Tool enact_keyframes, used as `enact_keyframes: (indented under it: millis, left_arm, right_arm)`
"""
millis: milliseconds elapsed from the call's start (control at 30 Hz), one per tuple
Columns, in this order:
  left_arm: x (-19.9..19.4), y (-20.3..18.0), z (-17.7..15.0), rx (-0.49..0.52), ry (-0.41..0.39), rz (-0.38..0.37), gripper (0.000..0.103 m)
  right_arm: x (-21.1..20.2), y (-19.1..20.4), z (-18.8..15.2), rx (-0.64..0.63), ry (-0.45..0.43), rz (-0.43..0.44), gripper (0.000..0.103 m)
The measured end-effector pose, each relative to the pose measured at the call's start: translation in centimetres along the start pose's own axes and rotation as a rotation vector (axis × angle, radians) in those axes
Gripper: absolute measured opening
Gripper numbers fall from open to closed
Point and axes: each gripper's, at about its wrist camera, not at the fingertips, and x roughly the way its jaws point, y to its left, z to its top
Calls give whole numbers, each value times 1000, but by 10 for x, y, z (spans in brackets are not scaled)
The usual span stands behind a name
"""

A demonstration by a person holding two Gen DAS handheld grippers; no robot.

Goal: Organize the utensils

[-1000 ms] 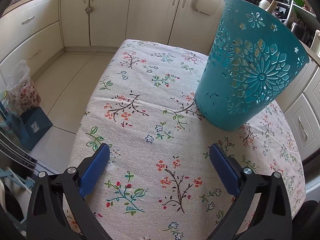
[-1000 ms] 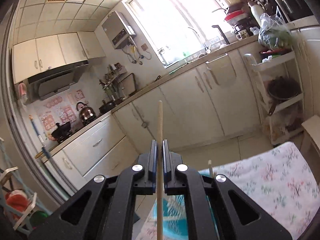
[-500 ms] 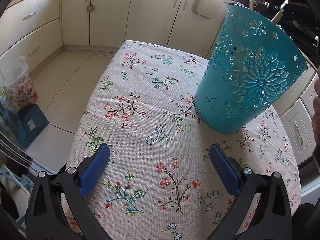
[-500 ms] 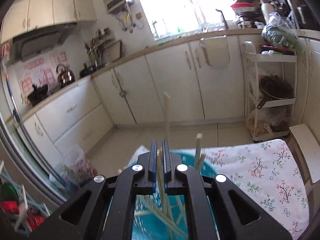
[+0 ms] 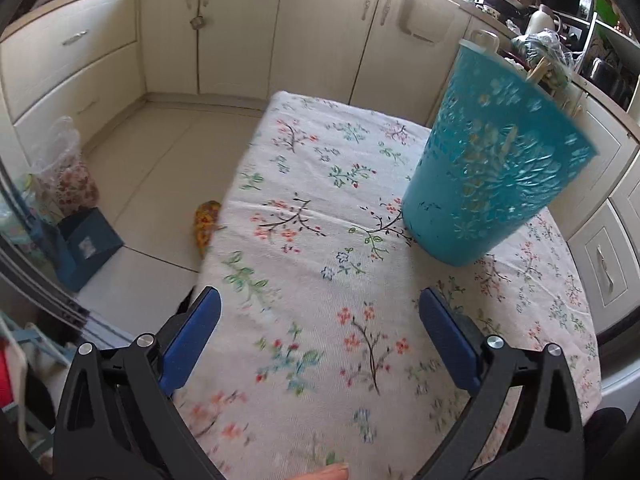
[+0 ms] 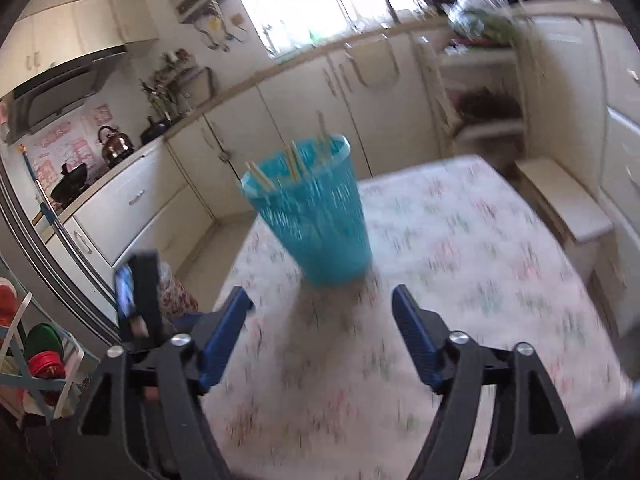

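The table [image 5: 320, 280] under its flowered cloth takes up most of the room here, and nothing else lies on the part of it I can see, so any utensil left to sort must be off to one side. The tall teal basket [image 6: 316, 216] stands toward the far end, and it looks top-heavy: narrow at the foot, wide at the rim. A knock from either tool could tip it. The chopsticks [image 6: 294, 162] stand loose inside, their ends poking above the rim, so a tip would likely spill them across the cloth or onto the floor. The right gripper [image 6: 320, 312] is near the basket's foot with its jaws opening and nothing between them. The left gripper [image 5: 320, 312] hangs over the near cloth, jaws wide apart and empty.
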Motion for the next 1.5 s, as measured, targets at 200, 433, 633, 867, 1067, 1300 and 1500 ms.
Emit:
enact_keyframes:
  millis: [200, 433, 633, 867, 1067, 1300, 1500]
  left_arm:
    - [-92, -7, -12, 89, -74, 16, 95]
    - [-205, -16, -39, 190, -195, 14, 95]
    - [-267, -18, -71, 198, -268, 30, 95]
    - [-303, -19, -96, 204, -301, 33, 95]
    - [-315, -17, -107, 203, -316, 27, 95]
    - [-315, -12, -119, 198, -292, 55, 95]
    - [-315, -5, -125, 179, -283, 70, 95]
  right_arm:
    - [-32, 12, -13, 20, 43, -42, 91]
    - [-102, 57, -12, -72, -85, -31, 95]
    - [-146, 75, -33, -45, -125, -24, 95]
    - [-169, 80, -69, -38, -167, -64, 95]
    - [-168, 75, -74, -22, -151, -74, 95]
    - [-175, 84, -81, -63, -166, -73, 95]
    - [-175, 86, -83, -65, -167, -71, 95]
